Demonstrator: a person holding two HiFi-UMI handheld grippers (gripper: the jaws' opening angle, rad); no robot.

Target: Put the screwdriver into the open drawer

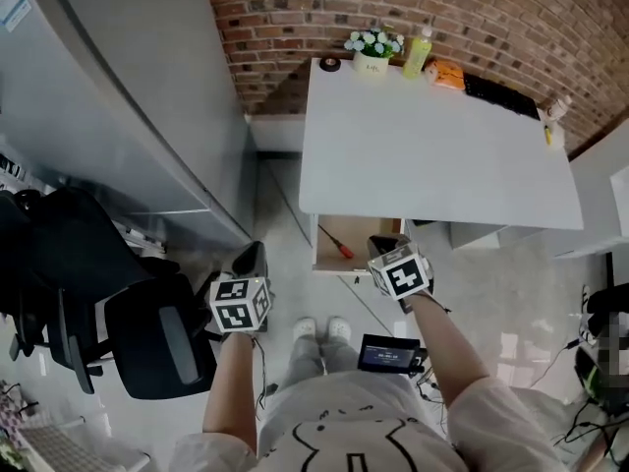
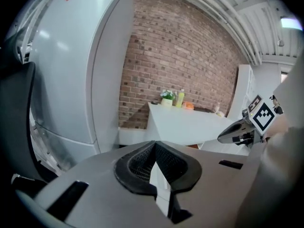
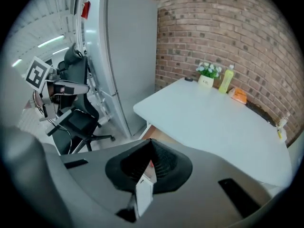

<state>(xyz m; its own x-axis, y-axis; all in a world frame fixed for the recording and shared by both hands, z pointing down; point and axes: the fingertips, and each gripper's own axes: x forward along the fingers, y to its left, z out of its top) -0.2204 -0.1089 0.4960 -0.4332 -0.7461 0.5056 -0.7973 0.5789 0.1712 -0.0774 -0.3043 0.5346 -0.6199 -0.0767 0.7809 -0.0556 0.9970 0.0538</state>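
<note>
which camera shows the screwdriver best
The head view: the screwdriver lies in plain sight inside the open drawer under the desk. The left gripper view doesn't show it. The right gripper view shows at most a red speck low in the picture, too small to tell.

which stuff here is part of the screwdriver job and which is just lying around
Job: screwdriver, already lying in the open drawer.

Lying about: flower pot, green bottle, orange packet and small dark ring on the desk; office chair.
</note>
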